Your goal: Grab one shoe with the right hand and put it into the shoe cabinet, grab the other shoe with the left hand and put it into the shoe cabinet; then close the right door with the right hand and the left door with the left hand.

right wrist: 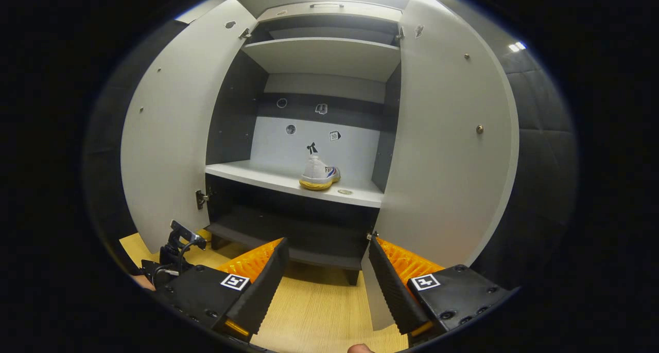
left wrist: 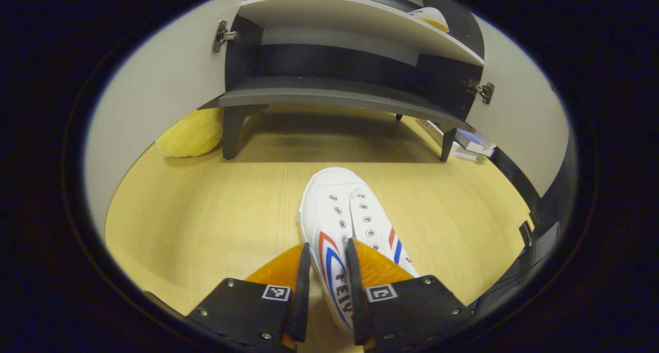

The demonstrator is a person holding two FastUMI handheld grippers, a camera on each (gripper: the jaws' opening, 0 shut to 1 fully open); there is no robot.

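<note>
In the left gripper view, the left gripper sits low over the wooden floor, its jaws pinching the side wall of a white canvas sneaker with red and blue stripes. One finger is inside the shoe's opening and the other on its outer side, and the toe points toward the shoe cabinet. Bare floor lies between the toe and the cabinet's dark bottom edge, which stands on short legs. A yellow cushion rests by the cabinet's left leg, and a stack of flat items lies near the right leg.

In the right gripper view, the right gripper is held back from the cabinet with its jaws spread wide and nothing between them. The left door and the right door both stand swung outward, leaving the front fully open. The other sneaker sits on the pale middle shelf, right of centre and back from the shelf's front edge, heel toward the camera. The shelf to its left is open.
</note>
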